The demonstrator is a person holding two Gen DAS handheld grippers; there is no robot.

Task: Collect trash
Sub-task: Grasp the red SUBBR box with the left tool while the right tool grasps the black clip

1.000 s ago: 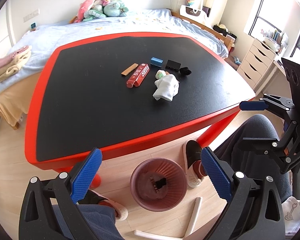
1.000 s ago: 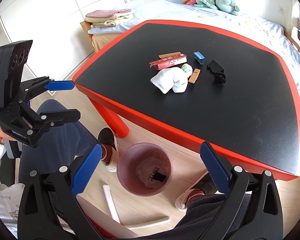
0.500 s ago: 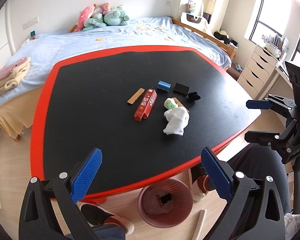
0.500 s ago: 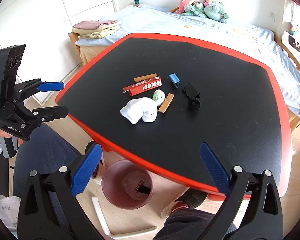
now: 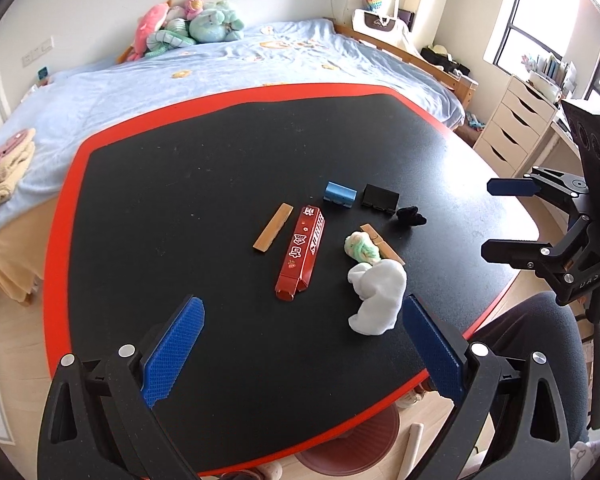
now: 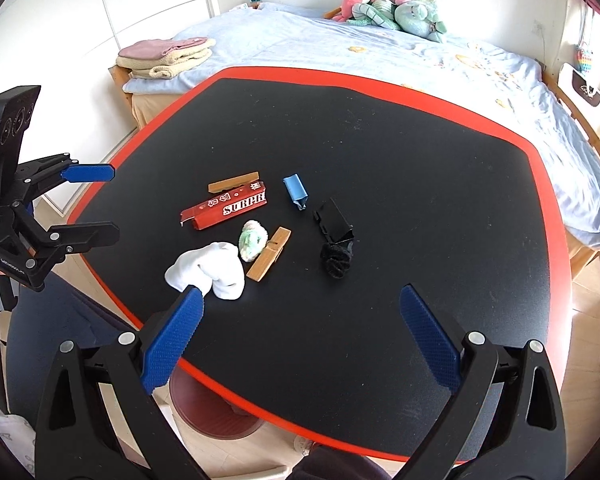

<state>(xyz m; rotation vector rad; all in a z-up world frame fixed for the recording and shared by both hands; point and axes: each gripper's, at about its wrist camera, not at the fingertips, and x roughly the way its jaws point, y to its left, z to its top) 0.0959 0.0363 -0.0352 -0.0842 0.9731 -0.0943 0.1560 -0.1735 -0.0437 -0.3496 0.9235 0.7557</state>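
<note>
On the black table (image 5: 188,184) with a red rim lie a red carton (image 5: 301,253) (image 6: 226,210), a white crumpled tissue (image 5: 376,298) (image 6: 208,270), a green-white wad (image 5: 362,247) (image 6: 253,239), two wooden clips (image 5: 273,228) (image 6: 269,254), a blue wrapper (image 5: 340,193) (image 6: 295,192), a black box (image 5: 380,199) (image 6: 334,222) and a black crumpled scrap (image 5: 411,216) (image 6: 336,260). My left gripper (image 5: 302,354) is open and empty above the near table edge. My right gripper (image 6: 300,338) is open and empty, just right of the tissue.
A pink-brown waste bin (image 5: 356,444) (image 6: 216,412) stands on the floor under the near table edge, mostly hidden. A bed (image 5: 220,76) with plush toys lies behind the table. A white drawer unit (image 5: 516,128) stands at the right. The person's legs are by the bin.
Both grippers have risen and moved forward from over the bin to over the table. The bin has slid almost out of view. Both stay open and empty.
</note>
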